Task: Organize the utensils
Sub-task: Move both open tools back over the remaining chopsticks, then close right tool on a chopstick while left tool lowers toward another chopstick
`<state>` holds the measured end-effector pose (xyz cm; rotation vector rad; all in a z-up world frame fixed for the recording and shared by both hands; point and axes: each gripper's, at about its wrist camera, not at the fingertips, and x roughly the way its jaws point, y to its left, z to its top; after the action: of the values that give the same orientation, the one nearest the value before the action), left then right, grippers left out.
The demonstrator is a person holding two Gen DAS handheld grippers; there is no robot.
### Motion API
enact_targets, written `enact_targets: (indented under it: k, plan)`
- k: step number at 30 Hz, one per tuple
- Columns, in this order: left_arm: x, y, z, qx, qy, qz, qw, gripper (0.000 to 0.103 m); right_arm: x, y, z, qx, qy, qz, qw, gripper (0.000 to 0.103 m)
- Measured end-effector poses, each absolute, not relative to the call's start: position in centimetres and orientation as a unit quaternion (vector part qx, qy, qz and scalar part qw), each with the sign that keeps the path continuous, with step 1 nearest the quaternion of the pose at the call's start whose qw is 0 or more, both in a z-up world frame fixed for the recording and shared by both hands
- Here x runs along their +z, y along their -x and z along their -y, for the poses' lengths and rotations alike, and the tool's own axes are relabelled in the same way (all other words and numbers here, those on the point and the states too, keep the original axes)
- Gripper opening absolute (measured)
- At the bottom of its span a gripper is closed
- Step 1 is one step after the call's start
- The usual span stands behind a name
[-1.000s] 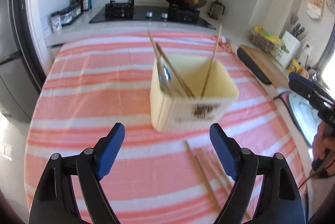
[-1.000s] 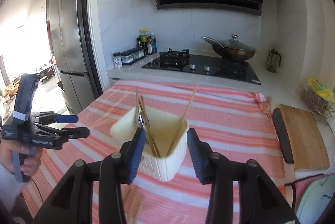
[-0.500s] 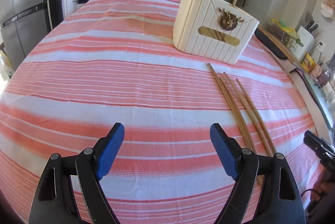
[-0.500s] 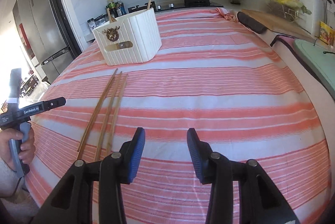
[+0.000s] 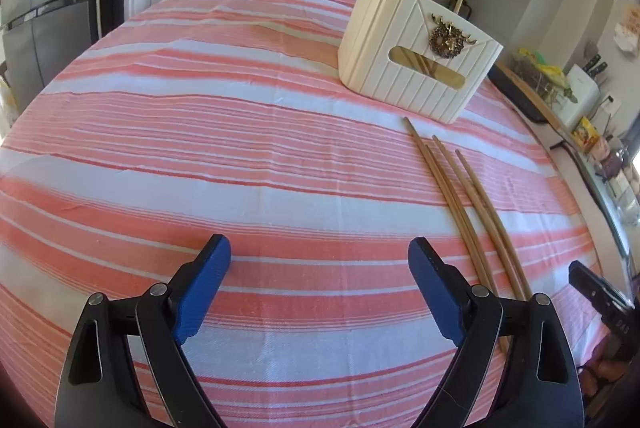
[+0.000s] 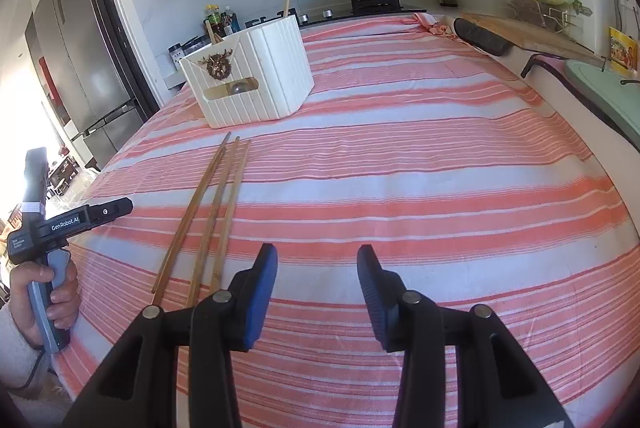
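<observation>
The left gripper (image 5: 319,270) was held low over the striped tablecloth (image 5: 248,164), its blue pads (image 5: 204,288) set wide apart and widening further, with nothing but cloth between them. The right gripper (image 6: 317,274) was likewise angled down at the cloth, its jaws parted to a narrower gap and empty. A bundle of loose wooden chopsticks (image 5: 460,204) was laid flat on the cloth just beside the left gripper's right finger, their near ends hidden behind it; in the right wrist view the same chopsticks (image 6: 212,212) were seen to the left of the right gripper, their near ends passing behind its left finger. Four sticks could be counted from the left wrist, though only three were clearly separated from the right. Beyond their far tips, near but apart, a cream ribbed utensil box (image 5: 416,56) was stood upright, more chopsticks being propped inside it and what appeared to be a spoon bowl showing through its front slot (image 6: 234,90). The person's left hand (image 6: 44,292) was wrapped around the left gripper's handle at the table's edge.
</observation>
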<state>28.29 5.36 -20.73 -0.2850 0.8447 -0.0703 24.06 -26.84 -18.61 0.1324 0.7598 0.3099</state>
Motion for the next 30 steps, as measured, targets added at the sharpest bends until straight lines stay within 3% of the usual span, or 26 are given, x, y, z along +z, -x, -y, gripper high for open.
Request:
enact_targets:
  k: [17, 19, 24, 30]
  plan:
    - [-20.6, -28.3, -4.5, -0.007, 0.109, -0.413, 0.904, 0.094, -18.3, -27.6, 21.6, 0.202, -0.001, -0.433, 0.879, 0.042]
    - [-20.1, -27.9, -4.0, -0.008, 0.113, -0.405, 0.907, 0.094, -18.3, -28.0, 20.6, 0.215, 0.009, -0.436, 0.874, 0.039]
    - [-19.7, -28.2, -1.7, -0.031, 0.120, -0.419, 0.899, 0.095, -19.0, -28.8, 18.1, 0.230, 0.049, -0.455, 0.859, 0.015]
    - [-19.8, -29.1, 0.8, -0.037, 0.098, -0.431, 0.896, 0.094, -19.3, -28.8, 18.0, 0.186, 0.085, -0.452, 0.868, 0.007]
